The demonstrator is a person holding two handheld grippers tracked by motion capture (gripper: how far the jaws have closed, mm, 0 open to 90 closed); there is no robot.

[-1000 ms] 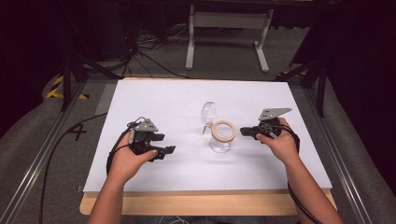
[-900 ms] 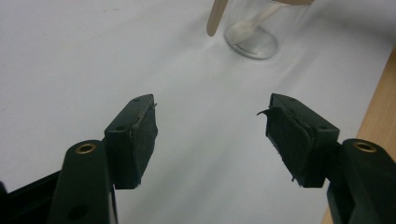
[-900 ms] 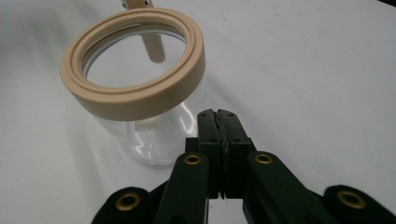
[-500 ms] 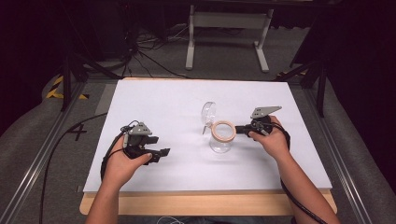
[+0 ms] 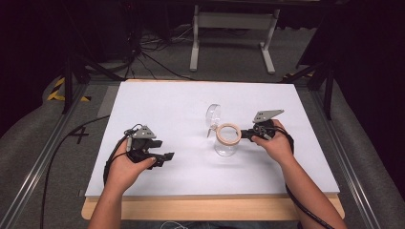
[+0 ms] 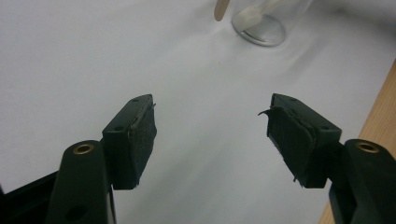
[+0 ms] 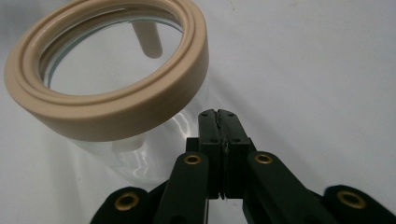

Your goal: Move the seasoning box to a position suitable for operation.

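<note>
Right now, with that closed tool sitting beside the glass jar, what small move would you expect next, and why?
Probably the right tool nudges forward against the glass jar. Its jaws are shut on nothing, tips just beside the clear wall below the beige ring at the jar's mouth. The left tool rests open, well away from the jar, so the right one looks like the worker.

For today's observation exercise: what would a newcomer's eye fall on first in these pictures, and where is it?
First the clear glass jar with its beige ring lid, standing right of the middle of the white table. The right gripper, jaws pressed shut with nothing between them, points at the jar's side just under the lid. The left gripper rests open near the front left, apart from the jar.
</note>
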